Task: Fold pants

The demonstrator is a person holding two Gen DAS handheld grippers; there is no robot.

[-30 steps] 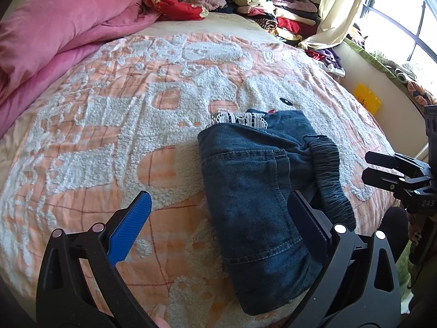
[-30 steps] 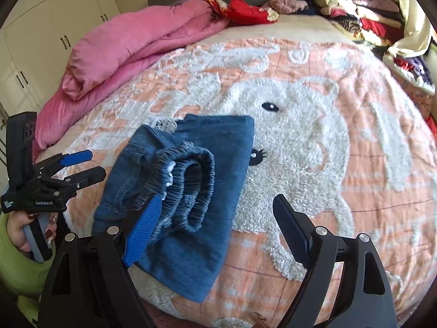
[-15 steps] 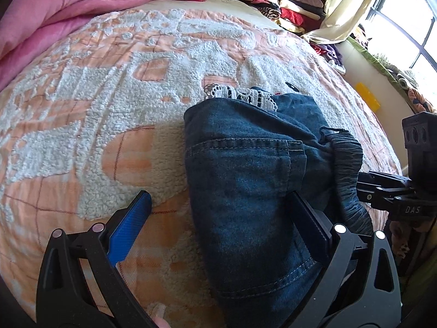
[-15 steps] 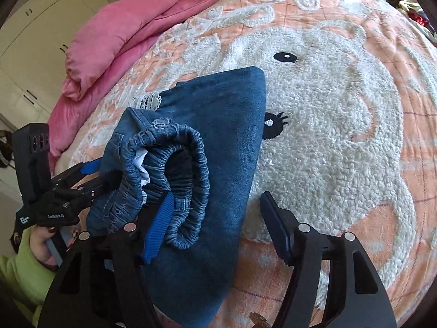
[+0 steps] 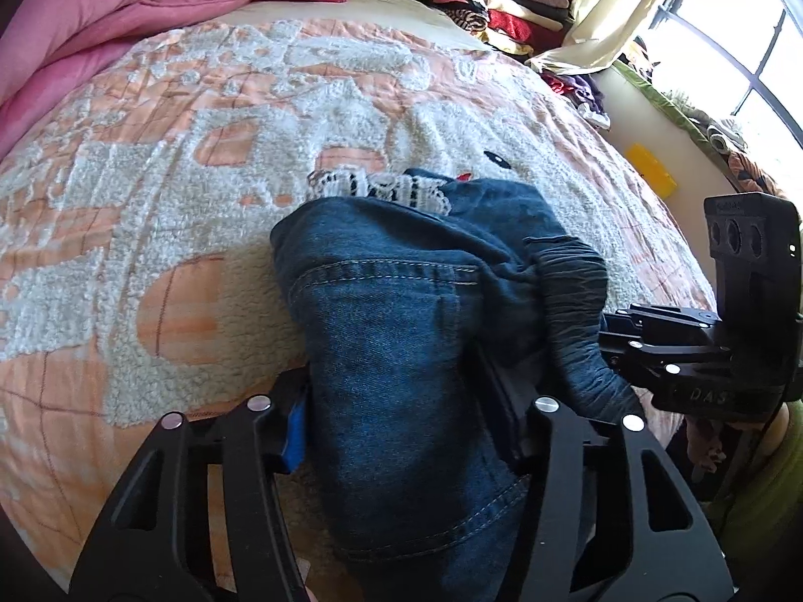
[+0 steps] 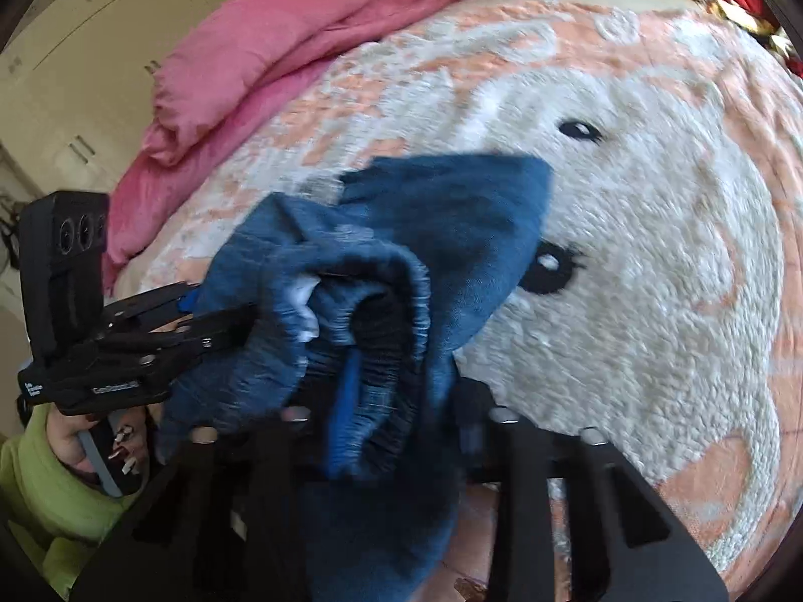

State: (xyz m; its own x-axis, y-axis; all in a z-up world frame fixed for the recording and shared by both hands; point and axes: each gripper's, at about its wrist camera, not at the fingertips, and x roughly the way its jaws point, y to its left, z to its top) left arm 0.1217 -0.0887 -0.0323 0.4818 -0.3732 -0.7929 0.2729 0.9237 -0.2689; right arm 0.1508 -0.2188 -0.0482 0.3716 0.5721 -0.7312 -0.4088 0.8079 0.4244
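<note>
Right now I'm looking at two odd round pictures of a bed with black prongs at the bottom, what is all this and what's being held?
No robot here: a person holds a hand-held gripper in each hand, with a fisheye camera looking along its two fingers. One picture is from the left hand-held gripper, the other from the right hand-held gripper. Folded denim pants lie on a peach and white blanket, beside a pink duvet. Both sets of jaws are closing, with the pants between them; the right is at the elastic waistband.
</note>
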